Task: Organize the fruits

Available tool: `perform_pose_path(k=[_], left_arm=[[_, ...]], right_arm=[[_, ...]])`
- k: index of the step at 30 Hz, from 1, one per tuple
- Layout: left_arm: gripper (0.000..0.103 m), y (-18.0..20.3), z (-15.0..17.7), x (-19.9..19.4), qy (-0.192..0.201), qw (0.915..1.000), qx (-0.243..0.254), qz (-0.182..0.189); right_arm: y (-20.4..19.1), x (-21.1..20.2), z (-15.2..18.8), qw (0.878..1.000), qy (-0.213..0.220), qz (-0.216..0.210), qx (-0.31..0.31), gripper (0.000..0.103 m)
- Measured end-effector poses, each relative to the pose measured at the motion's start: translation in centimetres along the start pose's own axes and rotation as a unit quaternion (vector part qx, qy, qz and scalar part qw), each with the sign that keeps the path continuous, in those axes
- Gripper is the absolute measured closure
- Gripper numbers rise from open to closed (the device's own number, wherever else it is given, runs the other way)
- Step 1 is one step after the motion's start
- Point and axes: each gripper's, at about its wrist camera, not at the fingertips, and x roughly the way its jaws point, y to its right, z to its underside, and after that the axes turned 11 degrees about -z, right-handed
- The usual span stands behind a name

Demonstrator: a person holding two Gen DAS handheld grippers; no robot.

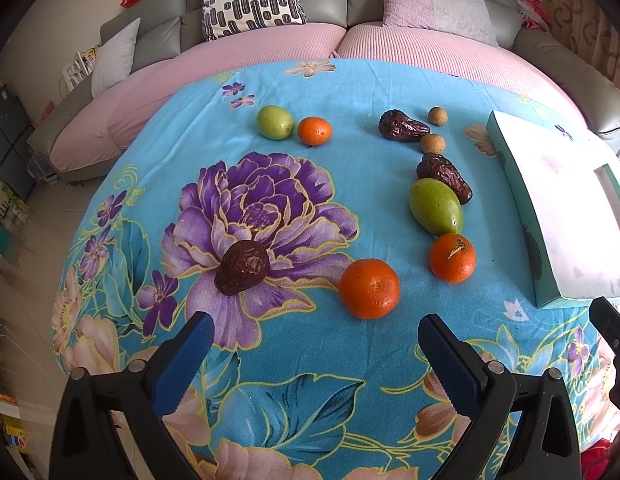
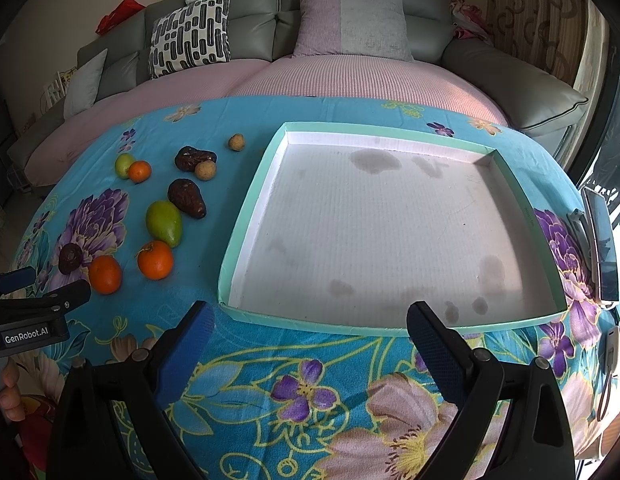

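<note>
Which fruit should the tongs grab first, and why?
Probably the left tongs should ease forward onto the nearest orange. They are open, it lies just ahead of them, and the tray holds no fruit yet.

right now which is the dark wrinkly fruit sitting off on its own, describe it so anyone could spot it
Find the big purple flower printed on the blue cloth, left of the shallow box. The lone date lies on its lower petals, nearest the left gripper. The other two dates lie among the fruit beside the box.
</note>
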Motion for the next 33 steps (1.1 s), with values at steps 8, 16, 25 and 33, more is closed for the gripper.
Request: perform_pose_path(k=[8,16,25,33], left_arm=[[0.000,-0.1,-0.2,0.1,-0.004,0.9997,-0.002,0.024],[0.000,-1.0,-1.2,-0.3,0.011,0.9992,-0.019,0.034],[0.000,-4.1,-3.3,0.1,0.061,0.9953,-0.076,0.004],[0.000,-6.0,-3.4,1.4,0.061,0.9909,-0.118,0.020]], right_arm=[[-0.1,0.1,0.1,1.000,-0.003,0.000,0.000,0.006],[0.0,0.5,-0.1,1.000,-0.015,-0.001,-0.006,0.006],[-0.4,1.0,-1.1,1.000,-0.007,-0.001,-0.023,0.006],[-1.5,1.4,-3.6,0.996,0.029,-0.078,-0.016,0.006]])
